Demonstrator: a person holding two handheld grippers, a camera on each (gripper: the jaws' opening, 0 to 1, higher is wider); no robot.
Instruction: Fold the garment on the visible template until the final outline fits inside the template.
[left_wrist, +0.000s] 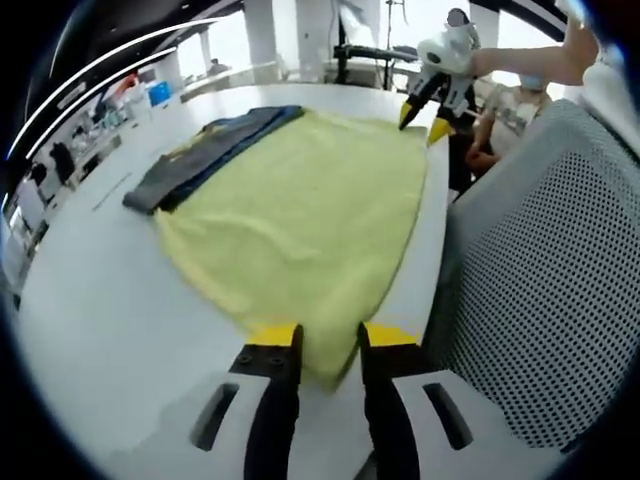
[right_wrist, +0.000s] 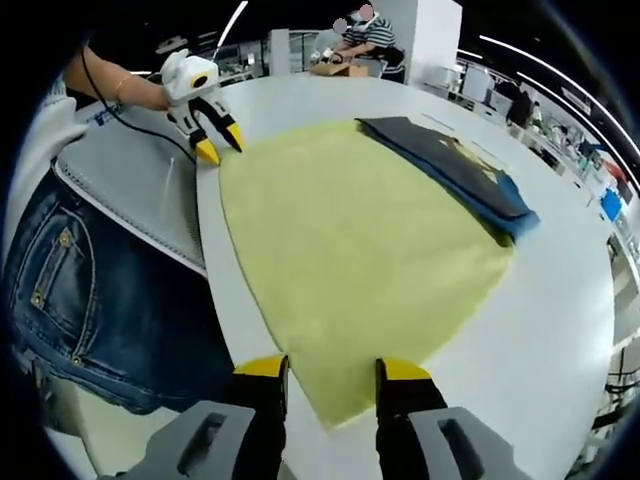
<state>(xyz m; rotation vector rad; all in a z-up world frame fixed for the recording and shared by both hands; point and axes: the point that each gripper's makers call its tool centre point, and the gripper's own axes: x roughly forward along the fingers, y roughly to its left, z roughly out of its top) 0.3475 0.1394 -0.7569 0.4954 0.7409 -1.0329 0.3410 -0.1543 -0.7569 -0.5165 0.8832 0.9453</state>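
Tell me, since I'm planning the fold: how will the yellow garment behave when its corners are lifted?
Probably floppy: the yellow garment lies flat with soft ripples on the white table. Likely light, being thin cloth. It may slide easily, as the tabletop looks smooth. The left claw and right claw stand open at its corners.

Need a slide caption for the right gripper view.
Open right gripper straddling a corner of the yellow cloth garment on the white table; left gripper at the far corner.
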